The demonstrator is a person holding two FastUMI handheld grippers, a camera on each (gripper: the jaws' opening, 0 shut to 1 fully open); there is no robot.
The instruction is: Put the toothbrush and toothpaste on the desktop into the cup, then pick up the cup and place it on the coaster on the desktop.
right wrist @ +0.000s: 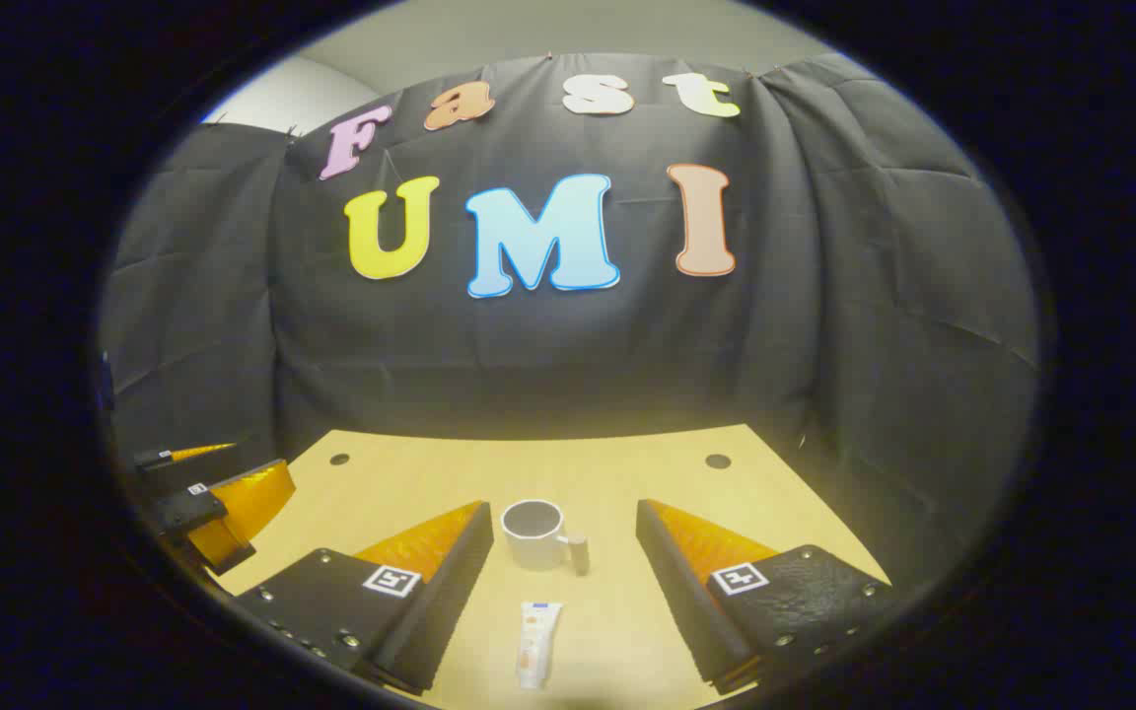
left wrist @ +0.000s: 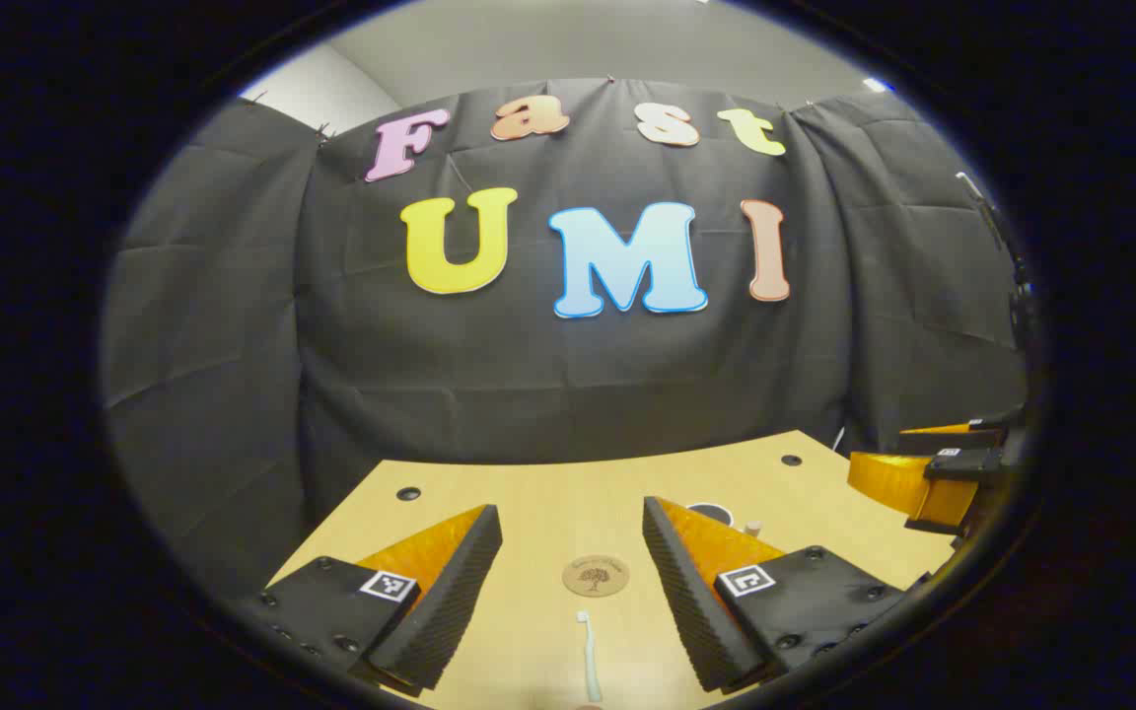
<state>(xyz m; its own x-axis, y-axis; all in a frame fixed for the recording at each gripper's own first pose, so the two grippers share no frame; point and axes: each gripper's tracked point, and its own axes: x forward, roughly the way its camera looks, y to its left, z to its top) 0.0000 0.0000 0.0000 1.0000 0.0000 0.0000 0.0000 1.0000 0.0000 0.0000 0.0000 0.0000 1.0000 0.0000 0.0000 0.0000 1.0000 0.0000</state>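
Left tool [left wrist: 573, 582] wide open, empty, straddling toothbrush [left wrist: 588, 661] lying lengthwise for a pinch | right tool [right wrist: 565, 582] wide open, empty, lined on toothpaste tube [right wrist: 536, 644] | mug [right wrist: 534, 533] upright beyond on tabletop [right wrist: 627, 473] | wooden coaster [left wrist: 596, 575] past brush, probably bare

In the left gripper view, the white ceramic cup [left wrist: 712, 514] is largely hidden behind the orange wedge-shaped right finger [left wrist: 696, 552] of the left gripper, so that only a dark arc of its rim and the tip of its handle are seen, and the slim white toothbrush [left wrist: 588, 656] is cut off by the lower edge, its handle end left unseen. The print on the round wooden coaster [left wrist: 596, 575] is too small to be made out. In the right gripper view, the white toothpaste tube [right wrist: 535, 644] is blurred, its label cannot be told, and the other gripper [right wrist: 208, 503] is cropped at the left edge.
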